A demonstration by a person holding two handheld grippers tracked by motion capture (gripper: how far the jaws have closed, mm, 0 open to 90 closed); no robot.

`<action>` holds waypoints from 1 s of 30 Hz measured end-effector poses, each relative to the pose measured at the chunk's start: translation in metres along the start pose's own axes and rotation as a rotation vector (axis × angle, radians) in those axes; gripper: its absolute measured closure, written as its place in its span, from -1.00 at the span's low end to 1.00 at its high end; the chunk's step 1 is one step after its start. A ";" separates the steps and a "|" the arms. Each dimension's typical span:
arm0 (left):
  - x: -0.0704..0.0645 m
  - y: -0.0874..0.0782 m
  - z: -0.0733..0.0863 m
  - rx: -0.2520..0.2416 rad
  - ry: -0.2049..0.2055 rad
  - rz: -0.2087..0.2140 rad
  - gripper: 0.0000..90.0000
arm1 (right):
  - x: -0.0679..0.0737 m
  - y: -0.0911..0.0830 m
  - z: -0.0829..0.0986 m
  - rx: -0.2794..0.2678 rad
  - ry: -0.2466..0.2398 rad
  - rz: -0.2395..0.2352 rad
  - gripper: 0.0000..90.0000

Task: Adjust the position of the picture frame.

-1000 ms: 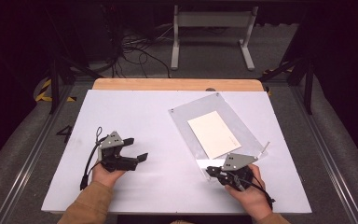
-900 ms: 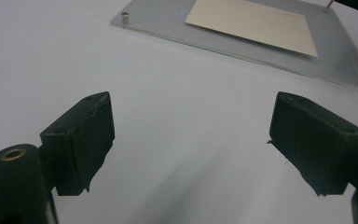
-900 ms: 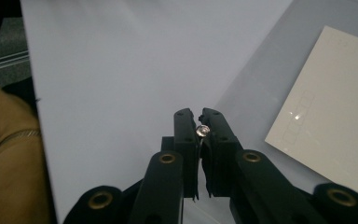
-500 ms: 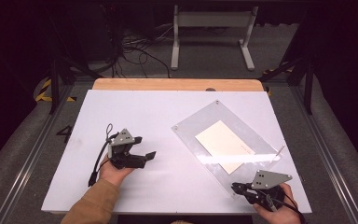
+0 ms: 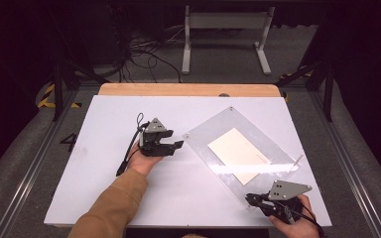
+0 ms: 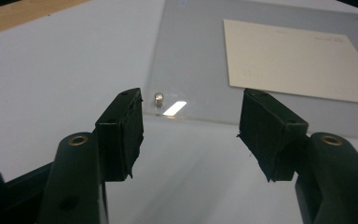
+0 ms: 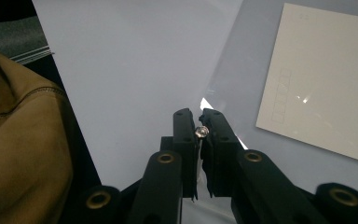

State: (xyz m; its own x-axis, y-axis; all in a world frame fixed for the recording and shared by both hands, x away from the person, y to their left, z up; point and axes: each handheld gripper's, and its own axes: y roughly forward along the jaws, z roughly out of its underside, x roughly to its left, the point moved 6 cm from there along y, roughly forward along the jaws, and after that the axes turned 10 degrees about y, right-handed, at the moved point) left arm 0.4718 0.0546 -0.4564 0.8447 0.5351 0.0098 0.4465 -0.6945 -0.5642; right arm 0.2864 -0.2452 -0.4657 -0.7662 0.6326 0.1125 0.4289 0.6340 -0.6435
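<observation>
1. Left gripper (image 5: 177, 145) held low over the white worktop (image 5: 109, 124), fingers (image 6: 121, 133) spread wide apart, nothing between them.
2. Straight ahead of the left fingers: near corner of a clear acrylic sheet (image 6: 191, 60), not touched. Small metal standoff pin (image 6: 158, 100) at that corner, just beyond the left-hand fingertip in the left gripper view, apart from it.
3. Beyond the right-hand fingertip in the same view: cream paper card (image 6: 298, 60) lying flat under or on the sheet; which of the two not determinable.
4. Right gripper (image 5: 250, 198) at the near right of the worktop, fingers (image 7: 186, 140) drawn close together and clamped on the sheet's near corner, where a small bright metal pin head (image 7: 202, 132) sits at the fingertips.
5. Acrylic sheet (image 5: 213, 134) seen from the high view lying skewed on the worktop, one corner towards the left fingertips, the opposite near corner at the right fingertips.
6. Card (image 5: 238, 153) on the middle of the sheet, between the two grippers, well apart from both sets of fingers.
7. Thin pale rod (image 5: 297, 159) at the sheet's right edge, beyond the right fingers, not touched.
8. Tan sleeve (image 7: 18, 140) beside the right fingers in the right gripper view, off the worktop edge.
</observation>
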 end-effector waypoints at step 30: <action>0.017 0.074 -0.004 0.138 -0.018 -0.113 0.50 | 0.003 -0.002 0.003 -0.033 0.005 0.038 0.84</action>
State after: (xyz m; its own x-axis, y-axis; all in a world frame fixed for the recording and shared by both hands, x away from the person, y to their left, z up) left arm 0.5201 0.0100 -0.4948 0.7857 0.6151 0.0658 0.4925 -0.5575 -0.6683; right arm 0.2812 -0.2458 -0.4667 -0.7469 0.6586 0.0921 0.4732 0.6236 -0.6223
